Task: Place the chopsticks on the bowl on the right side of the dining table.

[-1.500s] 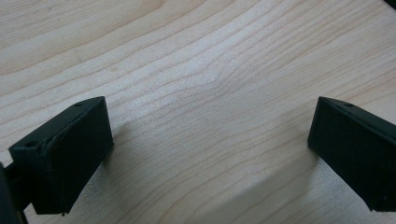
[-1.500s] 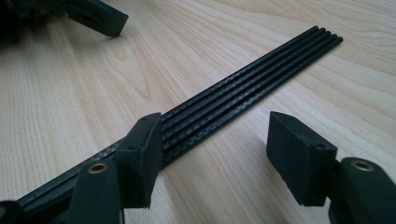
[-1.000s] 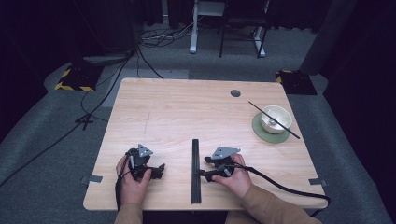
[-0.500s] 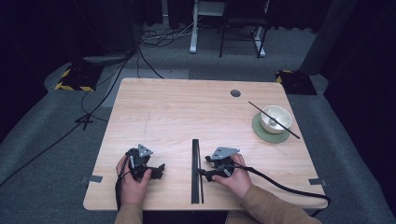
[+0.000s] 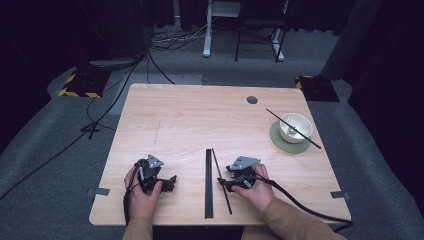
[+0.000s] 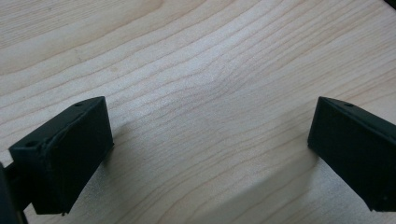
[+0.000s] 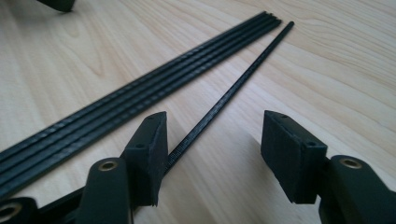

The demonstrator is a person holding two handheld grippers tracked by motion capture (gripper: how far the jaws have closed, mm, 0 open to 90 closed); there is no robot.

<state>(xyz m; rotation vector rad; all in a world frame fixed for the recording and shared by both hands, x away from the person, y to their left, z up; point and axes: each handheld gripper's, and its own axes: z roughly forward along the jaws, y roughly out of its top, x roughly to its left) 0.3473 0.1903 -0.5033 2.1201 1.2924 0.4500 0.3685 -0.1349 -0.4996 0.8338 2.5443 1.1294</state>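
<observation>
The right gripper is resting low on the light wooden table near its near edge, its jaws standing apart and just having been closing around a thin black rod that is lying between them, against the left pad, not clamped. Just left of the rod a flat bundle of black rods is lying. The left gripper, further left, is holding its jaws wide apart over bare wood.
</observation>
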